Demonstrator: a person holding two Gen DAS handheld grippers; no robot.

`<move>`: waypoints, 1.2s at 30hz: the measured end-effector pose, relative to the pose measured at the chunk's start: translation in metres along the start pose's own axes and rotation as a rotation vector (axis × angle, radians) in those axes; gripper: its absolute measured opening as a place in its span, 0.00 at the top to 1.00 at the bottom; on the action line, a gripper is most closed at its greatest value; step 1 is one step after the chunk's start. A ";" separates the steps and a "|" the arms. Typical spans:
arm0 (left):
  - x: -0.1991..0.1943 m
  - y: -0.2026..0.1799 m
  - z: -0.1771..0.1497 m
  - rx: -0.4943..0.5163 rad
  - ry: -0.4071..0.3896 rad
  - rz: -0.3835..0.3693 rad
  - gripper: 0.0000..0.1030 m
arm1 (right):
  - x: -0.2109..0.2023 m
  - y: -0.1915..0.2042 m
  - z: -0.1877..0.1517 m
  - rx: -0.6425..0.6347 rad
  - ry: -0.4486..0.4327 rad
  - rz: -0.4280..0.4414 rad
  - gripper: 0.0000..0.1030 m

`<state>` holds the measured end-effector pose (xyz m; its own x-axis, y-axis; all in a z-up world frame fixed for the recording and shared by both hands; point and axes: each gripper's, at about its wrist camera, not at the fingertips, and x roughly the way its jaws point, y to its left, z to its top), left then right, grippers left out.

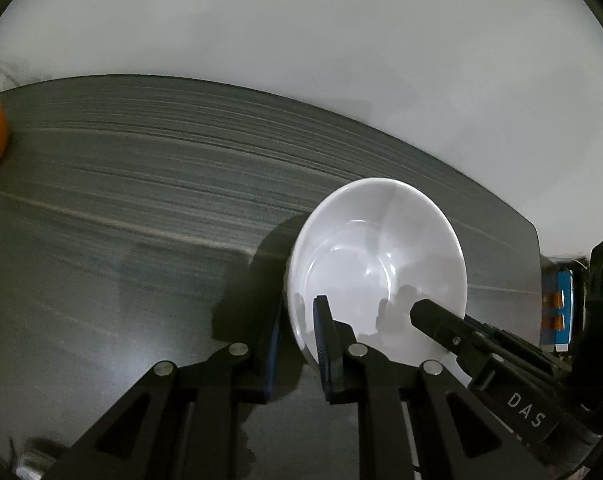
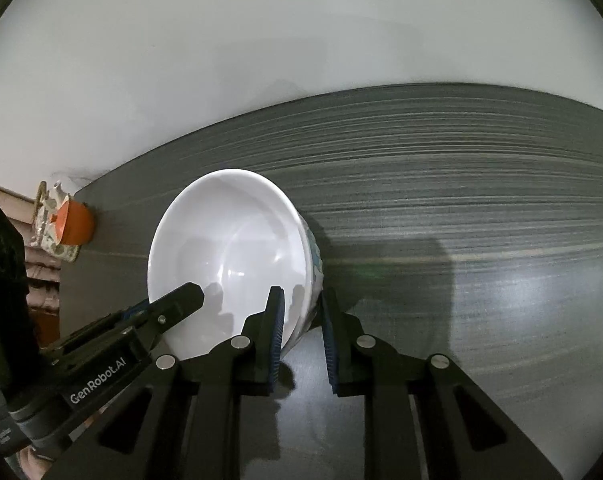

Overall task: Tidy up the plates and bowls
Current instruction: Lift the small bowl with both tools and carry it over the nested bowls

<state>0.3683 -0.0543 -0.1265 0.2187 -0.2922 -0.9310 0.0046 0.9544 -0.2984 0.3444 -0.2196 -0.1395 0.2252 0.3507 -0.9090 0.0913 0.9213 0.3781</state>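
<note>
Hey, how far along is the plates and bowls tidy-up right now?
Nothing looks sorted yet: no stack shows. In hand: both the left gripper and right gripper straddle opposite sides of the white bowl's rim, tilted above the dark table. Left: set it down. An orange cup sits at the table's edge.

Your left claw (image 1: pixel 297 344) is matte black — two linkage arms with round silver pivot pins and blue ribbed pads on the fingers (image 1: pixel 325 344). Your right claw (image 2: pixel 301 336) is built the same; seen from there, the left one's body reads "GenRobot.AI" in white, the right's "DAS".
</note>
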 end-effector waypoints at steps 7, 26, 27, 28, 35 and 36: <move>-0.035 -0.013 -0.024 0.024 -0.032 0.015 0.85 | -0.031 0.009 -0.022 -0.023 -0.017 -0.008 0.83; -0.102 -0.054 -0.100 0.082 -0.080 0.000 0.85 | -0.131 0.007 -0.106 -0.013 -0.099 -0.004 0.82; -0.104 -0.055 -0.103 0.081 -0.078 -0.002 0.85 | -0.135 0.007 -0.113 -0.007 -0.098 0.000 0.82; -0.107 -0.054 -0.109 0.079 -0.077 -0.005 0.85 | -0.138 0.008 -0.118 -0.005 -0.098 0.002 0.82; -0.126 -0.054 -0.145 0.072 -0.084 -0.012 0.85 | -0.156 0.022 -0.158 -0.003 -0.108 0.018 0.82; -0.129 -0.053 -0.152 0.070 -0.085 -0.016 0.85 | -0.157 0.024 -0.162 -0.003 -0.110 0.021 0.82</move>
<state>0.1915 -0.0762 -0.0226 0.2998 -0.3040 -0.9043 0.0764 0.9525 -0.2948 0.1542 -0.2254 -0.0167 0.3318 0.3497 -0.8762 0.0827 0.9144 0.3963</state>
